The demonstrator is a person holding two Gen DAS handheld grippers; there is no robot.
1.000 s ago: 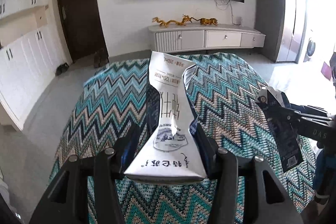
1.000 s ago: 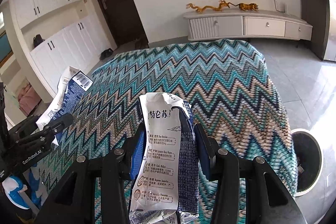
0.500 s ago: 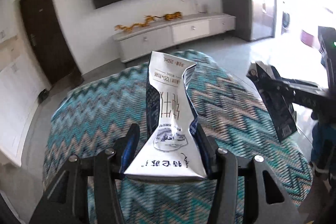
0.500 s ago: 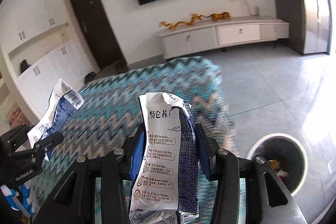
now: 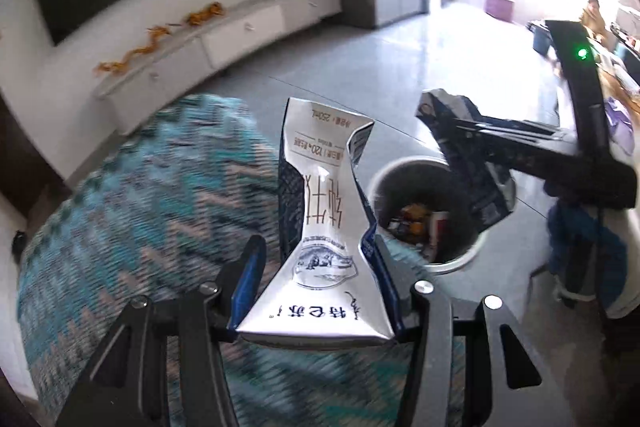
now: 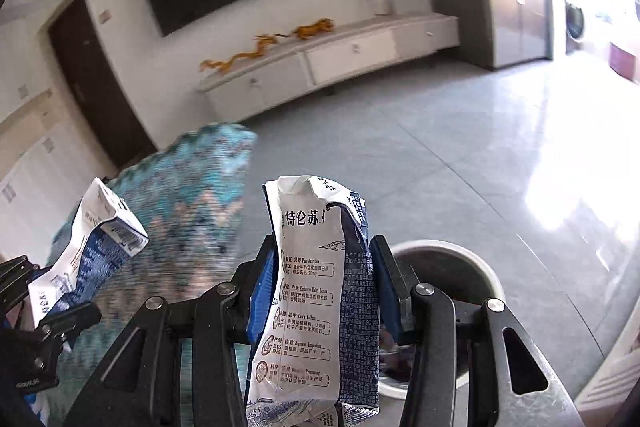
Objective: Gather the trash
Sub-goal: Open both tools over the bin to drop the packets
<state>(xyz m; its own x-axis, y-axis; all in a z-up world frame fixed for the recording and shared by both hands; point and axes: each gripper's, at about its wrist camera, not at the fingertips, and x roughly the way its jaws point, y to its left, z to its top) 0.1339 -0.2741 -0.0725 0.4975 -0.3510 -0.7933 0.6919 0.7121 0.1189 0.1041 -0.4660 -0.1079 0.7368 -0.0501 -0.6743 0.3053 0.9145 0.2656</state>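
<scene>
The grey tiled floor (image 6: 460, 155) fills most of both views, with a long white TV cabinet (image 6: 332, 63) against the far wall. A table under a teal zigzag cloth (image 5: 140, 207) lies to the left, blurred. On the floor just beside the table stands a round white trash bin (image 5: 430, 215) with scraps inside. The left claw (image 5: 316, 287) is clamped on a crushed white and blue milk carton (image 5: 324, 227), held over the table's edge next to the bin. The right claw (image 6: 324, 299) grips a second crushed milk carton (image 6: 316, 291), with the bin's rim (image 6: 452, 251) showing just behind its right finger.
</scene>
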